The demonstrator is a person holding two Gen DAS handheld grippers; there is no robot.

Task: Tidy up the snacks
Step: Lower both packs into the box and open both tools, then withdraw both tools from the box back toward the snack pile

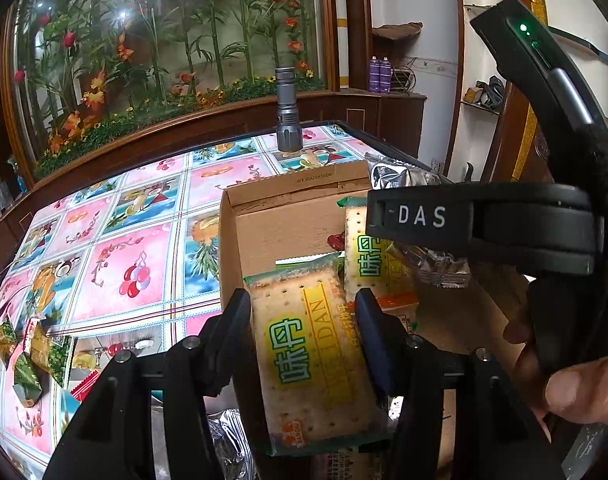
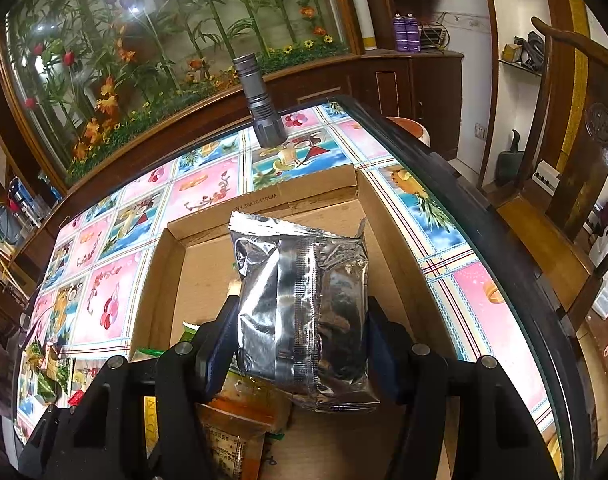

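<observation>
The left gripper [image 1: 304, 320] pinches a cracker packet [image 1: 316, 360] by its long sides, holding it over the near end of the open cardboard box [image 1: 264, 216]. The right gripper [image 2: 302, 328] is clamped on a silver foil bag [image 2: 304, 308], also held above the box — over its middle, as far as its own camera shows. In the left view the right gripper appears beside the left one, well inside the box's outline.

Some snacks already lie in the box: another cracker packet [image 1: 364, 256] stands against the far part, with a red wrapper and foil packs near it. So the sorting looks well under way, though not finished. A small cluster of green and yellow packets [image 1: 28, 356] sits loose on the tabletop [image 1: 136, 240] to the left of the box, apart from it. Both held items seem about to be set down; the loose ones would come after. A flashlight [image 1: 288, 112] stands upright beyond the box.
</observation>
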